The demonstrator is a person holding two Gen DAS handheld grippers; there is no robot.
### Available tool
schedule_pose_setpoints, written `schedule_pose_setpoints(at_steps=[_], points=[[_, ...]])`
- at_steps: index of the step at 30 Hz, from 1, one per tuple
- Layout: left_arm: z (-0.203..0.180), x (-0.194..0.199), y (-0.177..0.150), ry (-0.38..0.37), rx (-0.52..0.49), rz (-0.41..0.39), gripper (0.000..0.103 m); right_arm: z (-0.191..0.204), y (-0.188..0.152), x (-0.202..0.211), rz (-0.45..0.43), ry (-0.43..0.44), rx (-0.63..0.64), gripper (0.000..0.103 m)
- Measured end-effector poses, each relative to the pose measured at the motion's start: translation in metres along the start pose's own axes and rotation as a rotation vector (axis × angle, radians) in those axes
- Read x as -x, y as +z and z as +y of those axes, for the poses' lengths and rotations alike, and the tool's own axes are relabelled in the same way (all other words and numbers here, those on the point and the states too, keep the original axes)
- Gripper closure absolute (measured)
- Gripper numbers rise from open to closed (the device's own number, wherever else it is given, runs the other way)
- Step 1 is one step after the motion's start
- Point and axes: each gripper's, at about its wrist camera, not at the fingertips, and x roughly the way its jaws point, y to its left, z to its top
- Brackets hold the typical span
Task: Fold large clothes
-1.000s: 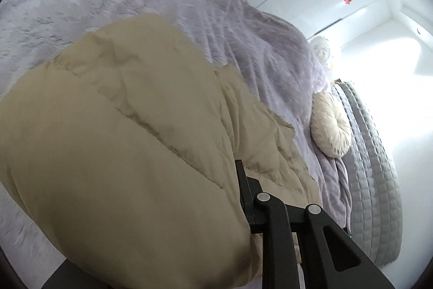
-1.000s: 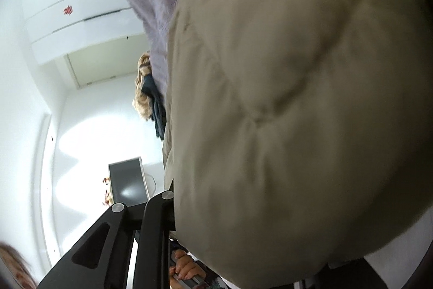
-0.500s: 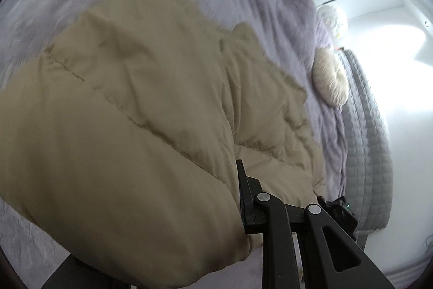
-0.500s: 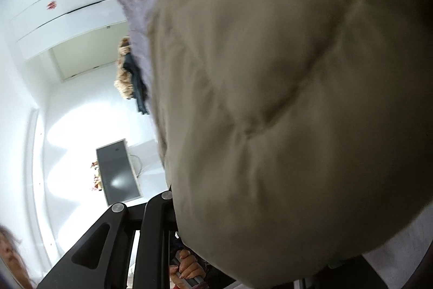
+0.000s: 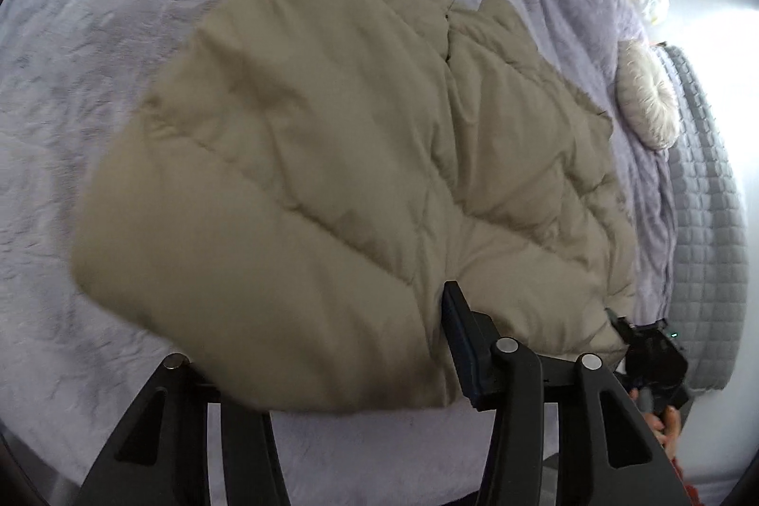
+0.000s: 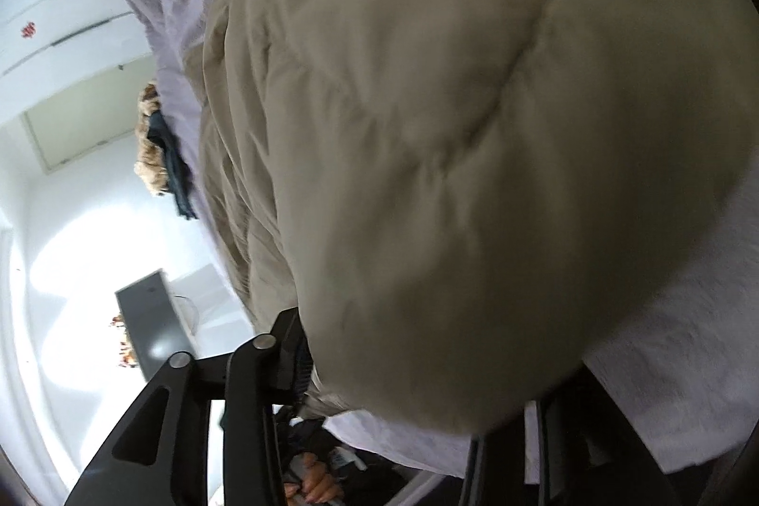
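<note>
A large beige puffer jacket [image 5: 332,155] lies spread on the lilac bed cover [image 5: 95,32]. My left gripper [image 5: 322,345] is shut on the jacket's near hem, the padding bulging between its black fingers [image 5: 462,335]. The right gripper shows in the left wrist view [image 5: 650,354] at the jacket's near right corner. In the right wrist view the jacket [image 6: 474,126] fills the frame, and my right gripper [image 6: 412,363] is shut on its edge, only the left finger [image 6: 284,345] visible beside the cloth.
A round cream cushion [image 5: 647,98] and a grey quilted headboard [image 5: 707,221] lie at the right. A fur-trimmed dark garment [image 6: 161,155] sits at the bed's far edge. A dark screen [image 6: 152,326] and white wardrobe doors [image 6: 57,27] are beyond the bed.
Both grippers have drawn back and lowered with the jacket's hem, so more of the jacket now lies flat on the bed and the left gripper's second finger has come into view.
</note>
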Motion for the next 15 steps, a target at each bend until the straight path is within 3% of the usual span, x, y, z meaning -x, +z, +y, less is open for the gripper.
schedule_pose_setpoints(at_steps=[6, 15], points=[[-0.007, 0.021, -0.013, 0.130, -0.110, 0.011, 0.052, 0.030, -0.015, 0.025, 0.010, -0.233, 0.158, 0.052], [-0.016, 0.044, -0.015, 0.218, -0.146, 0.025, 0.052, 0.071, -0.049, 0.043, -0.013, -0.352, 0.320, 0.052]])
